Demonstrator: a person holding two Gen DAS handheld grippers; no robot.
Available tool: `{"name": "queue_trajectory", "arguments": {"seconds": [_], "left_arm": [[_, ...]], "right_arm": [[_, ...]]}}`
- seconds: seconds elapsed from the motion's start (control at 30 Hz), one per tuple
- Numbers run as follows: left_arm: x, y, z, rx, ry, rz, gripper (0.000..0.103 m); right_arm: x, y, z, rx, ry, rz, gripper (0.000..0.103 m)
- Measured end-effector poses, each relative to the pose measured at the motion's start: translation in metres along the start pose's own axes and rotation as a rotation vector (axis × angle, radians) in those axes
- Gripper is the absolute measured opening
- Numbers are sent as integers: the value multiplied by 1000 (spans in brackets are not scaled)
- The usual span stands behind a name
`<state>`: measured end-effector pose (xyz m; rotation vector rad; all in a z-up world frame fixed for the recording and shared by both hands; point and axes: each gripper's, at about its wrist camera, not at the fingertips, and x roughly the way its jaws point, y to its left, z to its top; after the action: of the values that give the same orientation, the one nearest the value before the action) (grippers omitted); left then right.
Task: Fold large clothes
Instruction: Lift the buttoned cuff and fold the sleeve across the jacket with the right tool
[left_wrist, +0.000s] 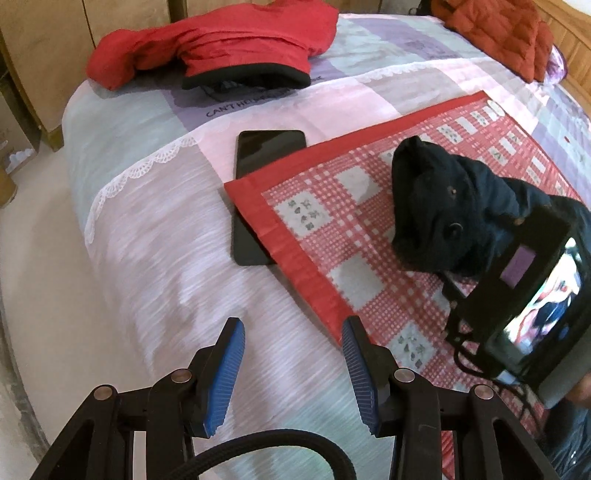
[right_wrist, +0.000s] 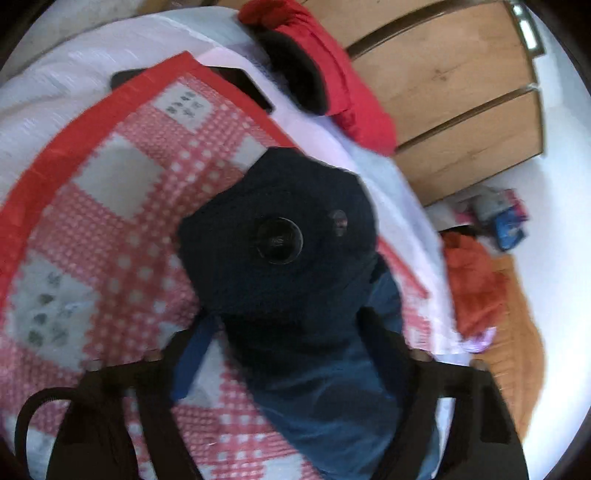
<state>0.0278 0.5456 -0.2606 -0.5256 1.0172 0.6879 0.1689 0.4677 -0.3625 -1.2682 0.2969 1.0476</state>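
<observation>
One dark blue garment (left_wrist: 436, 206) sits bunched on the red checked cloth (left_wrist: 332, 236); the right gripper (right_wrist: 291, 354) is clamped on it at 3 o'clock; the left gripper (left_wrist: 293, 365) hangs wide apart at 6 o'clock; a phone (left_wrist: 266, 162) and red jacket (left_wrist: 221, 44) lie toward 12 o'clock.

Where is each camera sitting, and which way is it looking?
Left wrist: on the open left gripper, looking across the bed; its blue fingers show.
Right wrist: on the right gripper, looking down at the dark garment between its fingers.
Both show the dark garment, checked cloth, phone and red jacket.
</observation>
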Motion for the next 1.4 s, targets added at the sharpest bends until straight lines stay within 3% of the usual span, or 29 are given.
{"name": "queue_trajectory", "arguments": {"seconds": [0.07, 0.17, 0.27, 0.57, 0.8, 1.0, 1.13, 1.4], "left_arm": [[-1, -3, 2, 7, -4, -2, 47], [-3, -9, 4, 19, -11, -7, 47], [-5, -15, 7, 31, -17, -12, 47], [-13, -58, 17, 94, -37, -52, 47], [-25, -137, 34, 177, -85, -135, 47], [-44, -225, 25, 293, -98, -213, 47], [-59, -286, 11, 367, -101, -265, 47], [-80, -412, -43, 549, -80, -362, 47]], "right_arm": [[3, -8, 2, 54, 27, 44, 40], [-4, -33, 3, 185, 12, 89, 23], [-15, -68, -2, 362, -17, 143, 19], [-69, -167, -36, 765, -119, 145, 17], [-127, -234, -95, 969, -159, 81, 17], [-183, -299, -183, 1123, -180, -38, 17], [-221, -334, -268, 1261, -167, -124, 17], [-304, -349, -489, 1616, -82, -351, 17]]}}
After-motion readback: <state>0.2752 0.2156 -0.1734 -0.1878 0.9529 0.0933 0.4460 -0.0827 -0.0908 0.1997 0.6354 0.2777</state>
